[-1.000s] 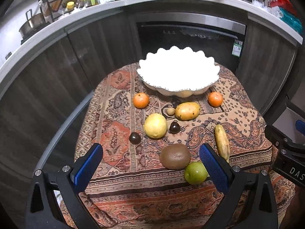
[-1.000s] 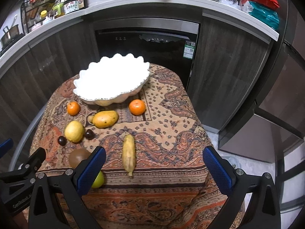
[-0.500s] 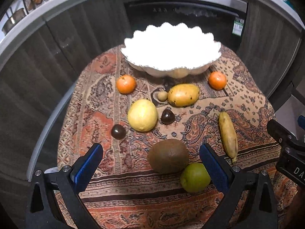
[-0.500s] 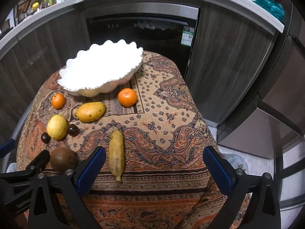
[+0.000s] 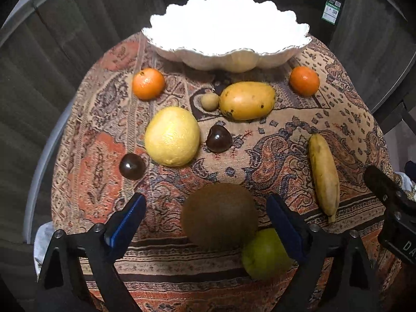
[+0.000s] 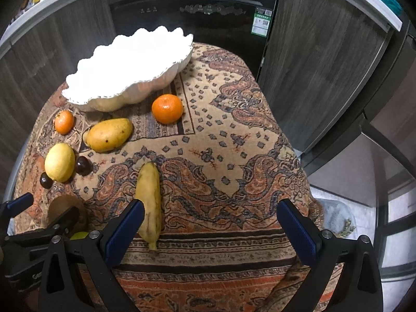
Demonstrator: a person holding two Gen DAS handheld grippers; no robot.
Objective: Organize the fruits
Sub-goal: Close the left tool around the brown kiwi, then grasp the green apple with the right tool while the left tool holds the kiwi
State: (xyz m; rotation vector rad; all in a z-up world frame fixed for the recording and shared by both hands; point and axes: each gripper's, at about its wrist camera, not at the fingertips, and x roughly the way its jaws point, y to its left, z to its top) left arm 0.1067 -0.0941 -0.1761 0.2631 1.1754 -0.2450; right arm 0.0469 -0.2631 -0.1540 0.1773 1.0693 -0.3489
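Observation:
A white scalloped bowl (image 5: pixel 291 52) stands at the table's far side, also in the right wrist view (image 6: pixel 166 78). Fruits lie on the patterned cloth: two oranges (image 5: pixel 148 83) (image 5: pixel 304 80), a mango (image 5: pixel 247 100), a yellow citrus (image 5: pixel 172 136), two dark round fruits (image 5: pixel 219 138) (image 5: pixel 132 166), a banana (image 5: pixel 324 176), a kiwi (image 5: pixel 219 215) and a green apple (image 5: pixel 265 257). My left gripper (image 5: pixel 205 219) is open, its fingers on either side of the kiwi. My right gripper (image 6: pixel 212 225) is open and empty, with the banana (image 6: pixel 150 200) by its left finger.
The cloth-covered table (image 6: pixel 234 156) drops off at the right and near edges. Dark cabinets and an oven (image 6: pixel 197 15) stand behind it. A small tan fruit (image 5: pixel 210 101) lies beside the mango. The left gripper's body (image 6: pixel 39 234) shows at the right view's lower left.
Both grippers have moved forward and down toward the table. The kiwi now lies between my left fingers and the banana sits next to my right gripper's left finger. No fruit has moved.

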